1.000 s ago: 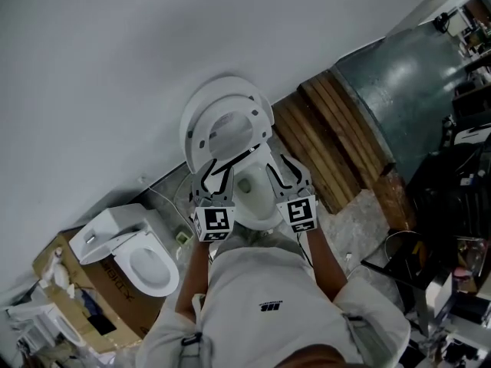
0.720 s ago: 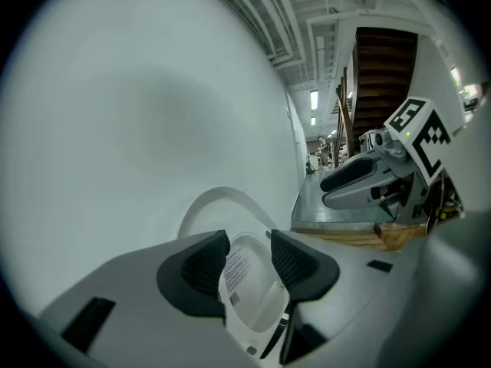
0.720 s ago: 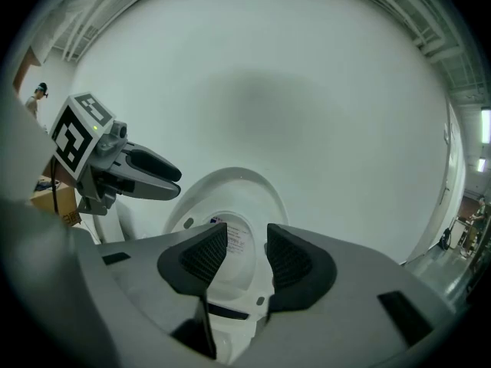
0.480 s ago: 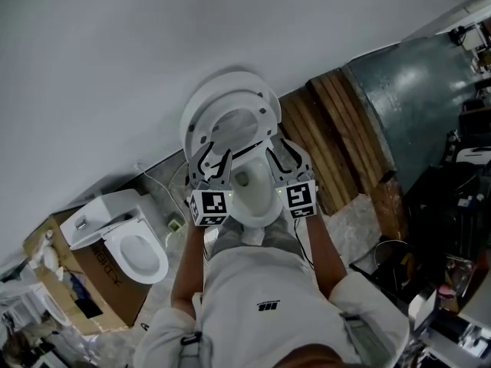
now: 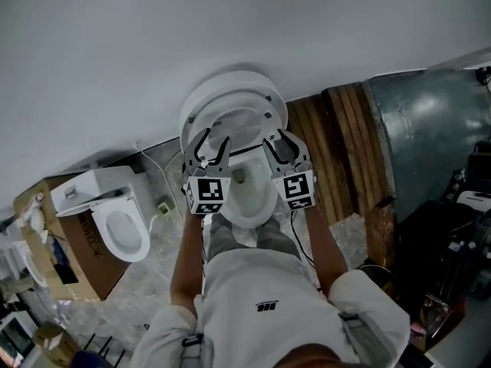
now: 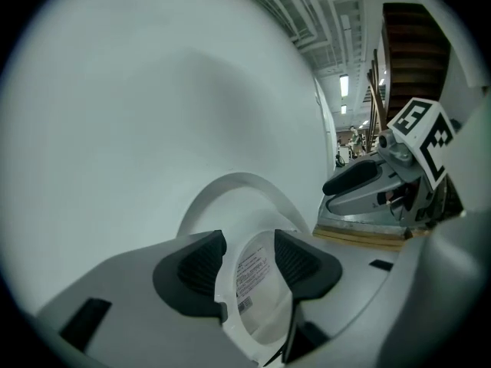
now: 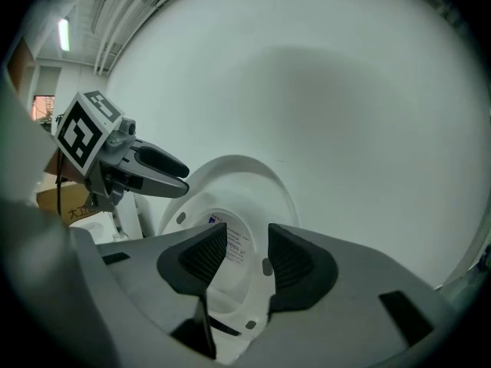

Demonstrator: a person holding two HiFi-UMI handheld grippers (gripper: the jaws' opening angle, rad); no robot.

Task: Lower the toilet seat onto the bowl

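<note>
The white toilet seat (image 5: 230,119) stands raised against its lid (image 5: 230,83) and the wall, above the bowl (image 5: 247,204). My left gripper (image 5: 212,147) is at the seat's left side. Its jaws have just been opening, and they stand apart. In the left gripper view the seat's rim (image 6: 257,282) shows in the gap of the left gripper (image 6: 249,261), and the pads do not press on it. My right gripper (image 5: 280,146) is at the seat's right side. In the right gripper view the right gripper (image 7: 245,255) is open, with the seat (image 7: 230,282) seen through its gap.
A second toilet (image 5: 115,221) sits on a cardboard box (image 5: 73,248) at the left. Wooden planks (image 5: 326,152) and a grey metal sheet (image 5: 430,121) lean at the right. A cable (image 5: 157,194) runs along the floor by the wall. Clutter fills the far right.
Both grippers have moved forward, up in the picture, from over the bowl to the raised seat's sides. The left jaws stand wider than before.
</note>
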